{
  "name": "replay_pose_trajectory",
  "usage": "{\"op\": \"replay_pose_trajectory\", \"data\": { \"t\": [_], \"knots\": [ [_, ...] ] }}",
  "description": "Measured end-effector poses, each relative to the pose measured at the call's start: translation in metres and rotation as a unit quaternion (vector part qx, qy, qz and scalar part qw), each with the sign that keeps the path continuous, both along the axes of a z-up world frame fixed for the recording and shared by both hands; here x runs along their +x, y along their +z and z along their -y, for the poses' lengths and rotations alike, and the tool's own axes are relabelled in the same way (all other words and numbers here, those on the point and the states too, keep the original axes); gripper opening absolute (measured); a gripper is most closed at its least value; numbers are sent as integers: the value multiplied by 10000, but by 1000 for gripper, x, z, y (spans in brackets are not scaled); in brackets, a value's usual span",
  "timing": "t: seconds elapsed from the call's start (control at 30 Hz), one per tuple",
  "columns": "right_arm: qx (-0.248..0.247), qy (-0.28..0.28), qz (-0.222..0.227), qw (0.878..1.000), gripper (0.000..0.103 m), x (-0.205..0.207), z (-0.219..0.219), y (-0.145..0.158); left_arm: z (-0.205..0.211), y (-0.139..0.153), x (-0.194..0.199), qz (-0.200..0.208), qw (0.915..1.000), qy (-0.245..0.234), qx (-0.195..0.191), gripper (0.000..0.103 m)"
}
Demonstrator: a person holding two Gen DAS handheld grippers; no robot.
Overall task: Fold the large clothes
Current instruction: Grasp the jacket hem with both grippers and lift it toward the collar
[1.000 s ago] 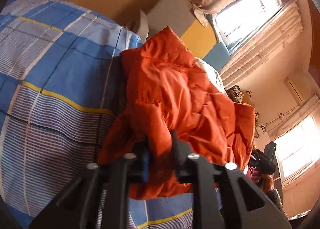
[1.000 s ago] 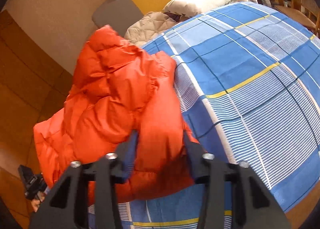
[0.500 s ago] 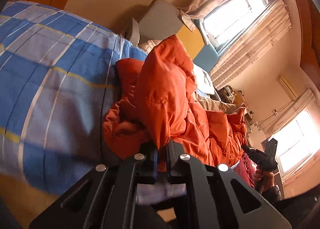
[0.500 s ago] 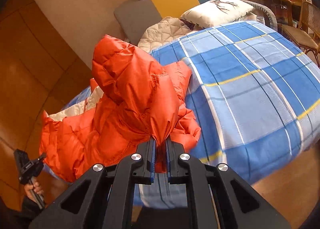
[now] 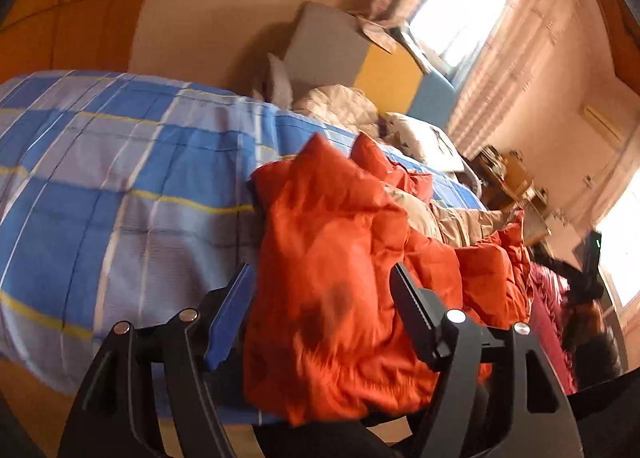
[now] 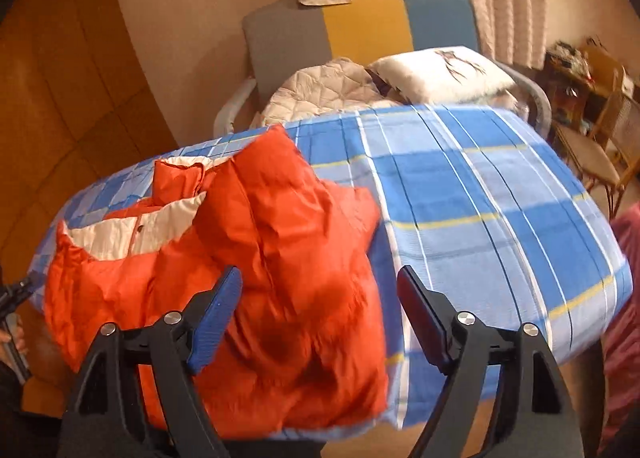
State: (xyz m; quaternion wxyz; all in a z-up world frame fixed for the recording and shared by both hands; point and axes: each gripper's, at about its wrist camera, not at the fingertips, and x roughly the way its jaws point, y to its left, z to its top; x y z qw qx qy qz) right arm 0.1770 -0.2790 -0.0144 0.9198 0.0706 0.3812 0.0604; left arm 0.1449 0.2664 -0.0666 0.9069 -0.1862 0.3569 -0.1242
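An orange puffer jacket with cream lining lies crumpled near the front edge of a bed with a blue plaid cover. In the left wrist view my left gripper hovers just in front of the jacket's near fold. Its jaws are opening wide and the pads do not press on the cloth. My right gripper is over the jacket from the other side. Its jaws are also opening, with the fabric below and behind them, not pinched.
A grey, yellow and blue headboard, a white pillow and a beige quilted blanket sit at the bed's far end. Wicker chairs stand at the right. Curtained windows fill the back wall.
Half a second ago both grippers were shut on pinched folds of the raised jacket. Now both have opened wide and the jacket has dropped onto the bed.
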Motion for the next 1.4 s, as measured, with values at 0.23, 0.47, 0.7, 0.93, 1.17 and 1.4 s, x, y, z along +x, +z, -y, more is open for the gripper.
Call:
{"op": "replay_pose_trajectory", "data": {
  "t": [0.23, 0.47, 0.7, 0.93, 1.17, 1.4],
  "knots": [
    [-450, 573, -321, 9968, 39, 54, -30, -15, 24, -2, 36, -13, 9984, -239, 515, 16],
    [-710, 425, -186, 9964, 6, 45, -27, -2, 19, 20, 27, 400, 9977, -37, 549, 3],
    [-511, -267, 326, 9978, 2, 54, -8, 30, -4, 45, 51, 708, 9963, 416, 249, 2],
    [-442, -1005, 245, 9937, 1, 118, -10, 15, 0, 32, 133, 346, 9944, 915, 409, 1],
    [-745, -1434, -289, 9864, 1, 165, -16, -30, 6, -15, 197, -413, 9883, 1208, 832, 1],
    [-950, -1516, -627, 9819, 1, 183, -22, -53, 10, -38, 213, -941, 9768, 1548, 1140, 6]
  ]
}}
